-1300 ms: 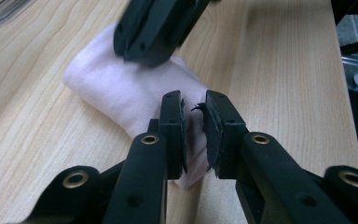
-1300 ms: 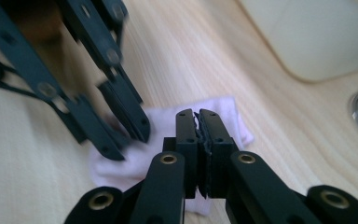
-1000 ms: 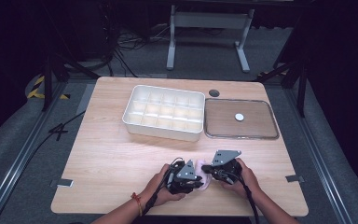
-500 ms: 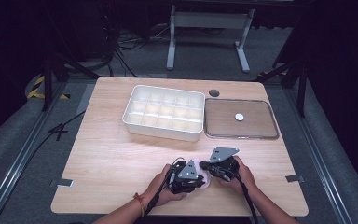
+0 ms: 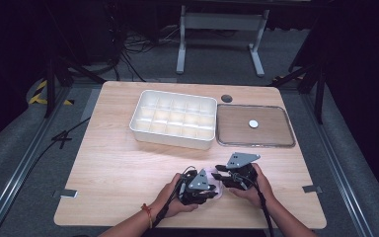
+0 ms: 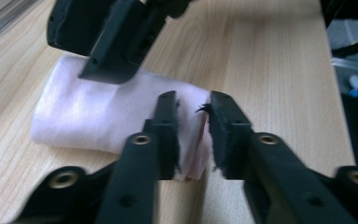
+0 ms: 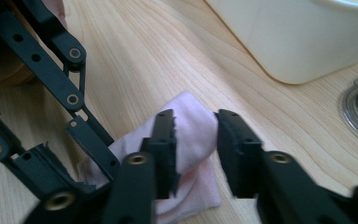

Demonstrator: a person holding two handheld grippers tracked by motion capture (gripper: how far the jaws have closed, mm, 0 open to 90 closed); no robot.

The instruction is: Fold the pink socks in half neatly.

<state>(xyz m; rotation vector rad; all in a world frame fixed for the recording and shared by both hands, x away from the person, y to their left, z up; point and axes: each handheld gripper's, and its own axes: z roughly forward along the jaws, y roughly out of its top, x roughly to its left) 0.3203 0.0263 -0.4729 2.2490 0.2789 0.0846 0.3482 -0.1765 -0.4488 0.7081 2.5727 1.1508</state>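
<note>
The left gripper (image 6: 193, 135) has just been opening its jaws: they stand narrowly apart with one end of a folded pale pink cloth (image 6: 98, 116) between them, the left pad against the fabric, a thin gap showing at the right pad. The right gripper (image 7: 196, 140) has also just been opening; its jaws straddle the cloth's (image 7: 191, 126) rounded other end, the left pad touching it, the right pad clear of it. In the high view the two grippers (image 5: 200, 187) (image 5: 232, 175) meet nose to nose at about six o'clock on the table (image 5: 113, 163), the cloth (image 5: 216, 186) a small pale patch between them. It lies flat on the light wood. Its long axis runs roughly from the left gripper toward the right, about eight o'clock to two o'clock in the high view. Farther out, at twelve o'clock from the hands, sits a white compartment tray (image 5: 173, 118), and just beside it at one o'clock a clear shallow tray (image 5: 286, 138) holding a small white disc (image 5: 252, 124). Beyond the table are dark carpet, cables and a grey metal stand (image 5: 219, 29).
</note>
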